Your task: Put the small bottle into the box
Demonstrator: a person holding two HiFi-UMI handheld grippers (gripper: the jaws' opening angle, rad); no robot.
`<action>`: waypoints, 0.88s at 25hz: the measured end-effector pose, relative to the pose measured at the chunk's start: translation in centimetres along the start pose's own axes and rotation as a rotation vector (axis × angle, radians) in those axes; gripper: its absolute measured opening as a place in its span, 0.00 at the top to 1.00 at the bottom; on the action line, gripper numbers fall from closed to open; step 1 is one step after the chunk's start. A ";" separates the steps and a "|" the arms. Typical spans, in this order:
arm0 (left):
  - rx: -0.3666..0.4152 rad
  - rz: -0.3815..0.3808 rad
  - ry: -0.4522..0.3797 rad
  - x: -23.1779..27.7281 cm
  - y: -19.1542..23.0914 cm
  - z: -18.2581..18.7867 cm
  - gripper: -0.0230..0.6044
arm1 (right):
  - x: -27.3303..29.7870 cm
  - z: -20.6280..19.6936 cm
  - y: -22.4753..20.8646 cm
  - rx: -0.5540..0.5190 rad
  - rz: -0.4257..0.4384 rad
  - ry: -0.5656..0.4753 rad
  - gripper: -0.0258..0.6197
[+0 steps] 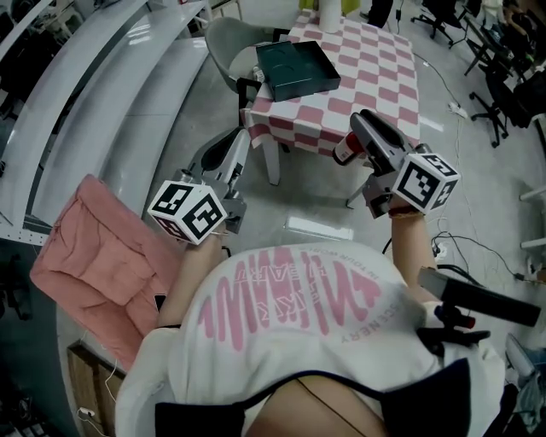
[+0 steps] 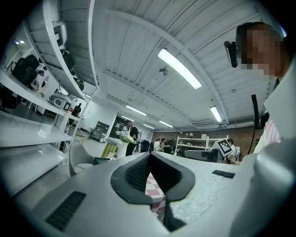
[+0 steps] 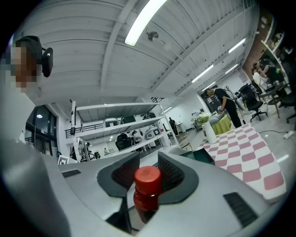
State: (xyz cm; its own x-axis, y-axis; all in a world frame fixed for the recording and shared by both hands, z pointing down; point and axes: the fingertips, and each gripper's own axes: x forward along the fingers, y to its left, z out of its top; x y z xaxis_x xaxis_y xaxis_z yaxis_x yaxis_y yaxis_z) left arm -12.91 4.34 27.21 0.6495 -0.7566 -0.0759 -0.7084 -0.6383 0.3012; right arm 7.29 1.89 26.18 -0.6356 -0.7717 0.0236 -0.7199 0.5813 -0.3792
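Note:
A small dark red bottle with a red cap sits between the pads of my right gripper, which is shut on it. In the head view that gripper is in the air just in front of the near edge of the pink-checked table, and the bottle pokes out below its jaws. A dark green box lies on the table's left part. My left gripper hovers by the table's near left corner. Its pads meet at the tips with nothing between them.
A white chair stands left of the table and a white cylinder stands at its far edge. A pink cushion lies at the lower left beside long white shelves. Office chairs and floor cables are on the right.

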 end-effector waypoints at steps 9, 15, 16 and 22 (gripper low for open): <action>-0.022 0.007 -0.041 5.8 2.5 -0.3 0.95 | 3.8 0.6 -5.9 -0.008 -0.012 0.045 0.77; -0.066 0.019 -0.014 7.7 3.7 -2.6 0.95 | 5.0 -0.7 -8.8 0.035 -0.013 0.065 0.77; -0.076 0.022 -0.003 7.9 3.8 -3.0 0.95 | 5.1 -1.1 -9.2 0.047 -0.015 0.074 0.77; -0.125 0.044 0.052 9.7 5.1 -5.7 0.95 | 6.0 -3.7 -11.3 0.081 -0.036 0.152 0.77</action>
State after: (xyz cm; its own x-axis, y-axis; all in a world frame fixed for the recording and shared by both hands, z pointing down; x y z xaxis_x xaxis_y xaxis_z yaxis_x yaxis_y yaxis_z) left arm -8.68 -5.42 33.46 0.6344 -0.7729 -0.0116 -0.6987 -0.5798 0.4192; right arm 10.60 -8.38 34.03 -0.6494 -0.7400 0.1753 -0.7216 0.5269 -0.4491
